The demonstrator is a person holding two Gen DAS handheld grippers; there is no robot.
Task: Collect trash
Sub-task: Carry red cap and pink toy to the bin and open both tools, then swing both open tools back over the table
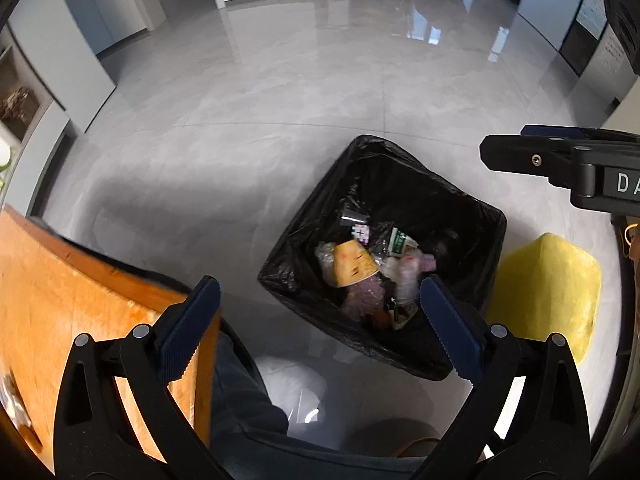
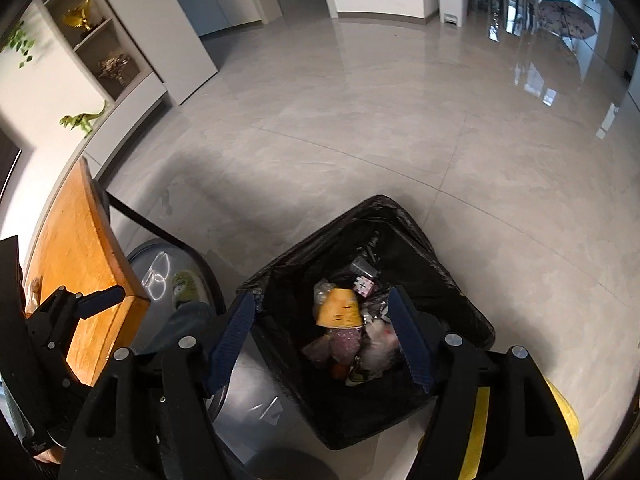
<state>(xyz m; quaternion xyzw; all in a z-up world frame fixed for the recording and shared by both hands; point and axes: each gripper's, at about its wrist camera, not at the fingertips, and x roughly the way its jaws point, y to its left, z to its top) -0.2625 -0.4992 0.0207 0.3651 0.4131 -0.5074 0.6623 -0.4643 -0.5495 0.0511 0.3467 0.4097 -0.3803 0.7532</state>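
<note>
A square bin lined with a black bag point(image 1: 472, 216) stands on the grey floor; it also shows in the right wrist view point(image 2: 436, 276). Inside lie a crushed yellow paper cup point(image 1: 354, 262), wrappers and clear plastic; the cup also shows in the right wrist view point(image 2: 340, 308). My left gripper point(image 1: 320, 320) is open and empty, above the bin's near left edge. My right gripper point(image 2: 322, 340) is open and empty, directly over the bin. The right gripper shows from the side in the left wrist view point(image 1: 520, 152), and the left gripper shows in the right wrist view point(image 2: 100, 298).
An orange wooden table point(image 1: 60, 300) is at the left, also in the right wrist view point(image 2: 76, 240). A yellow stool point(image 1: 548, 284) stands right of the bin. A round grey base point(image 2: 168, 268) sits under the table. Shelves line the far left wall.
</note>
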